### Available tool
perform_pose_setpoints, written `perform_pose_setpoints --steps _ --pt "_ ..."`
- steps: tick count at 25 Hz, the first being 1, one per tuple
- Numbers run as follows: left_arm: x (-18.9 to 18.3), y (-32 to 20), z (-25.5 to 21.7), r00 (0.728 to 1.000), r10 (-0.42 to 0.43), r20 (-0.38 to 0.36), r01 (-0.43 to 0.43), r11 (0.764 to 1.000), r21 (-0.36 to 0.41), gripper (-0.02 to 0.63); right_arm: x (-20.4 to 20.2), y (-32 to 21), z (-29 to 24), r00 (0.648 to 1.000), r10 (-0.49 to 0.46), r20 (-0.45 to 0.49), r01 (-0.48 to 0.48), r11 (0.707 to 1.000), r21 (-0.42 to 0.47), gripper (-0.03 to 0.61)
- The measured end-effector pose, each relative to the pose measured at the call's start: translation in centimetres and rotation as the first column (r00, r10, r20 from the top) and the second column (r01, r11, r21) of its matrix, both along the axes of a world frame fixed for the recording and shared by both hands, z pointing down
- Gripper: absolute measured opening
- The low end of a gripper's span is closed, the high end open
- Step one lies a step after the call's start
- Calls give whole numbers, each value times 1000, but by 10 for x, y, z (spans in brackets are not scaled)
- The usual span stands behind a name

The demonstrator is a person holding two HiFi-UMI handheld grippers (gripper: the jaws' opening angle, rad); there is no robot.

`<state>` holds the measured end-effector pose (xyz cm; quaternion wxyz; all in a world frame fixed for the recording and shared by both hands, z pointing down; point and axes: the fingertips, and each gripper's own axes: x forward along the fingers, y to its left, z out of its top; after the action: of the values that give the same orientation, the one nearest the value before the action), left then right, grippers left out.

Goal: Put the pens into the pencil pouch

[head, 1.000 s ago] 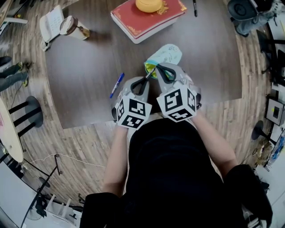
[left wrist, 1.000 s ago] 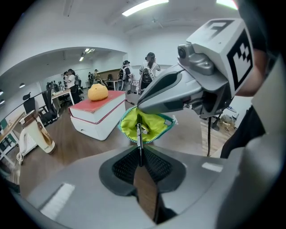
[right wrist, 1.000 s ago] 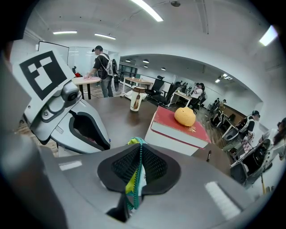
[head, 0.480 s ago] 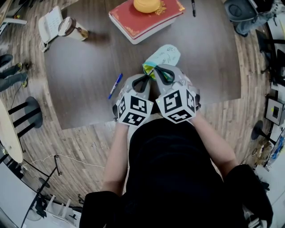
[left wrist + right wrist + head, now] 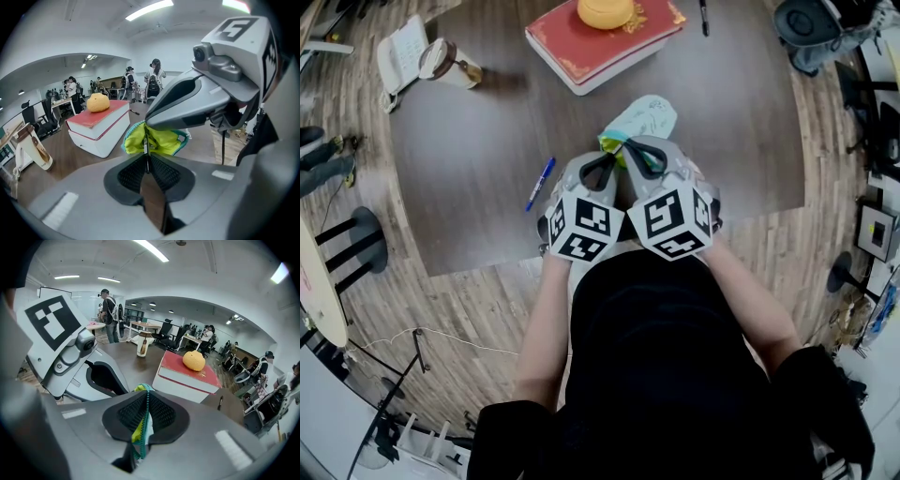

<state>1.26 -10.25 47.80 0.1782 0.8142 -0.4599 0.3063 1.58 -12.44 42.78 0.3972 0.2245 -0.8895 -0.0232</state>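
The pencil pouch (image 5: 645, 117), pale with a teal zipper and yellow-green lining, lies on the dark table just beyond both grippers. My right gripper (image 5: 630, 148) is shut on the pouch's zipper edge (image 5: 142, 427) and holds the mouth up. My left gripper (image 5: 607, 161) is shut on a thin black pen (image 5: 146, 149). The pen's far end points into the yellow opening of the pouch (image 5: 161, 140). A blue pen (image 5: 541, 183) lies loose on the table to the left of the grippers. Another black pen (image 5: 704, 16) lies at the far edge.
A thick red book (image 5: 600, 42) with an orange round thing (image 5: 605, 11) on top sits beyond the pouch. A tipped cup (image 5: 450, 61) and a white phone (image 5: 397, 58) are at the far left. The table's near edge (image 5: 487, 264) runs just under my hands.
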Motion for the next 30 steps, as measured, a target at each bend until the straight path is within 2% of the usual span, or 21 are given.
perform_pose_setpoints --steps 21,30 --pt "-3 -3 -3 1000 -1 4 1 1000 25 58 1 -5 -1 1000 5 2 -5 1000 2 20" --pt "-16 8 -5 1000 -3 4 3 1000 25 60 -3 -6 -1 1000 28 -9 -28 1000 13 20"
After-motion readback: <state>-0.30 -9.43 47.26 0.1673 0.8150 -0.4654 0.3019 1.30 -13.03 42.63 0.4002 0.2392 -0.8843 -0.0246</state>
